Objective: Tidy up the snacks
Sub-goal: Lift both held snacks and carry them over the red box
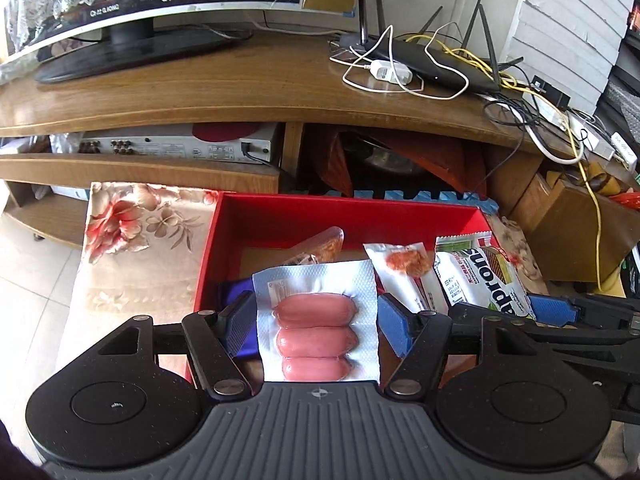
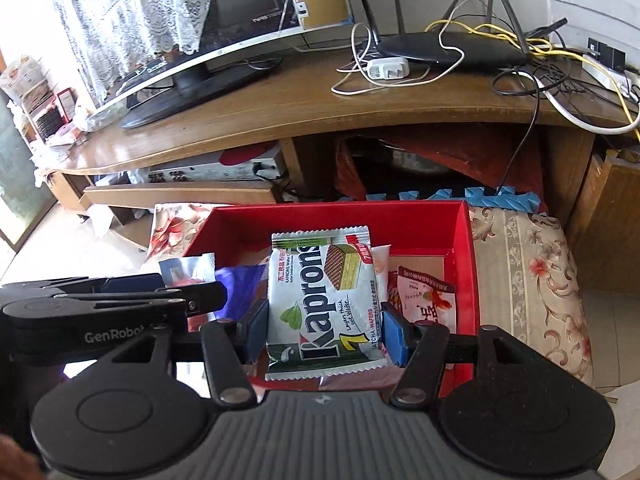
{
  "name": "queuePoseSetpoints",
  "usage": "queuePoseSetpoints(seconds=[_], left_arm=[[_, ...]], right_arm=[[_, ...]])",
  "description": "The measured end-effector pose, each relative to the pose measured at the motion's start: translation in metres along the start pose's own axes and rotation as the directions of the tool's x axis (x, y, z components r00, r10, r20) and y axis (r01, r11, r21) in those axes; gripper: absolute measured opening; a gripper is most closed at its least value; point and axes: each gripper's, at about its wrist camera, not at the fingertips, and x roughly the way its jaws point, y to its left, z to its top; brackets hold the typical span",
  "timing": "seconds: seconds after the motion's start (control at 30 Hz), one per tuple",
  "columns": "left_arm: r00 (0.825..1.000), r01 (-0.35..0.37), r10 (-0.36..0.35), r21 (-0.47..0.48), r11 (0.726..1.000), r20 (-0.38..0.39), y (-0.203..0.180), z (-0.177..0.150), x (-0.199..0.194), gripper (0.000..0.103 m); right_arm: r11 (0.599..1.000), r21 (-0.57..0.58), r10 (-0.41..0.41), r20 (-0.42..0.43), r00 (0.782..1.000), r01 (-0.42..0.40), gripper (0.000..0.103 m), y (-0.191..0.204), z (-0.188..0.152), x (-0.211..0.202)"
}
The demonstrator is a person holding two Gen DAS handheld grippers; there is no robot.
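Two snack packs are held at once, both over the red box (image 2: 464, 256). Left gripper (image 1: 317, 320) clamps a vacuum-sealed sausage pack (image 1: 316, 332) between its blue pads (image 1: 394, 328), three pink sausages stacked in it, pack standing upright above the box's near-left part. Right gripper (image 2: 325, 326) clamps a Kaprons matcha wafer pack (image 2: 324, 300), label turned sideways, pads touching both side edges, over the box's middle.

In the left wrist view the wafer pack (image 1: 486, 276) shows at right with one blue finger of the right gripper (image 1: 554, 310) beside it. In the right wrist view the left gripper body sits at far left, with a corner of the sausage pack (image 2: 188, 268) just past it.

Inside the box: a white sachet with an orange picture (image 1: 404, 268) between the two held packs, a clear wrapped snack (image 1: 326, 244) toward the far wall, a purple wrapper (image 2: 244, 280) at the left side, and a red-and-white printed packet (image 2: 424, 300) against the right wall. Box floor looks like brown card.

Box rests on a floral cloth (image 2: 532, 280), far wall near a blue foam mat edge (image 2: 500, 196). Behind is a wooden TV stand (image 1: 240, 92) carrying a monitor (image 1: 132, 8), a black router (image 2: 452, 50), a white charger (image 2: 388, 68) and tangled cables. A silver AV unit (image 1: 176, 146) sits on the shelf under it.
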Motion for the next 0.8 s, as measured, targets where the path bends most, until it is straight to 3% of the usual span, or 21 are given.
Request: queuePoseSetpoints(seconds=[0.43,0.47,0.8], left_arm=[[0.998,-0.045,0.045,0.006,0.999,-0.047,0.001,0.003,0.034,0.07],[0.998,-0.032,0.032,0.005,0.999,-0.05,0.001,0.003,0.036,0.06],[0.996,-0.065,0.067,0.031,0.997,-0.051,0.0,0.0,0.042,0.061]], right_arm=[[1.0,0.012,-0.017,-0.047,0.999,0.018,0.056,-0.011,0.002,0.034],[1.0,0.009,-0.012,-0.051,0.999,0.013,0.056,-0.01,0.002,0.036],[1.0,0.0,-0.026,-0.068,0.997,0.026,0.056,-0.01,0.0,0.047]])
